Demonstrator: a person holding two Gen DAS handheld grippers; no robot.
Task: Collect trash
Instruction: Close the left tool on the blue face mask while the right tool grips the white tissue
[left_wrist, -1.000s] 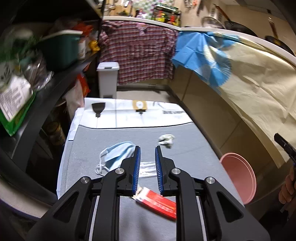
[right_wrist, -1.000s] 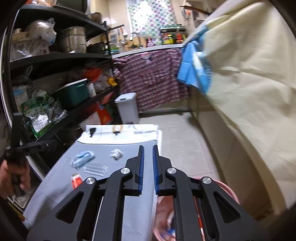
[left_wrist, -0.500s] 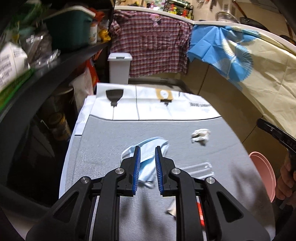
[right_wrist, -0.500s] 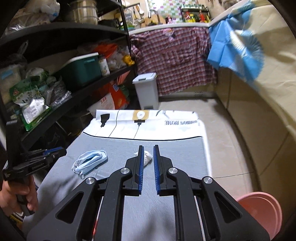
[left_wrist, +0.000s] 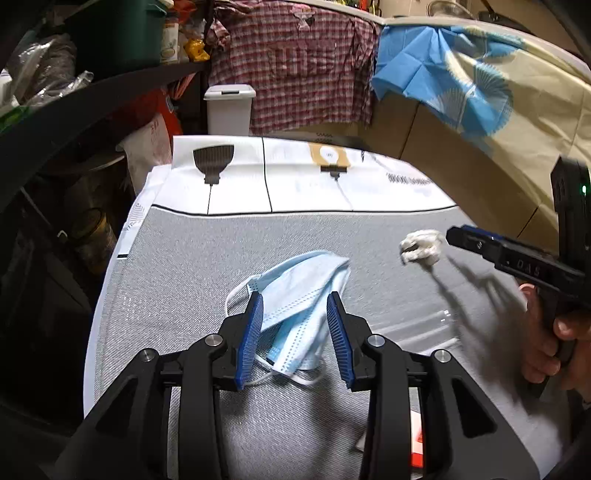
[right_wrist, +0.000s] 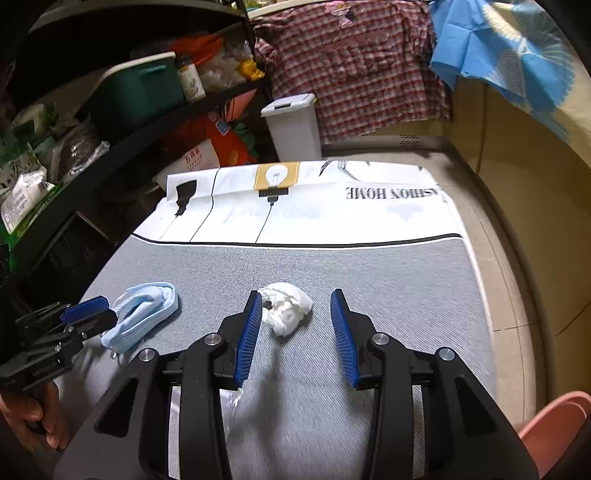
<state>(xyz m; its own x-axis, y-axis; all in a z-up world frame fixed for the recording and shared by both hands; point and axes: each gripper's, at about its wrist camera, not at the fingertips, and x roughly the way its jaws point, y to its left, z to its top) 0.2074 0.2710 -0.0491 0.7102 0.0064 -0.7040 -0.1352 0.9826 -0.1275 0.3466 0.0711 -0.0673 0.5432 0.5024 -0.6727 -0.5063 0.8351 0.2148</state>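
Observation:
A light blue face mask (left_wrist: 299, 295) lies on the grey table; it also shows in the right wrist view (right_wrist: 142, 314). My left gripper (left_wrist: 295, 306) is open, its blue pads on either side of the mask, close above it. A crumpled white tissue (right_wrist: 286, 306) lies further right, also seen in the left wrist view (left_wrist: 421, 245). My right gripper (right_wrist: 296, 304) is open around the tissue. A clear plastic wrapper (left_wrist: 417, 326) and a red packet (left_wrist: 417, 448) lie near the table's front.
A pink basin (right_wrist: 554, 424) stands on the floor at the table's right. A white lidded bin (right_wrist: 293, 125) stands beyond the table. Black shelves (right_wrist: 122, 129) full of goods run along the left. Printed white paper (right_wrist: 295, 199) covers the table's far end.
Both grippers opened from shut. The left moved forward and down over the mask. The right moved forward and down over the tissue.

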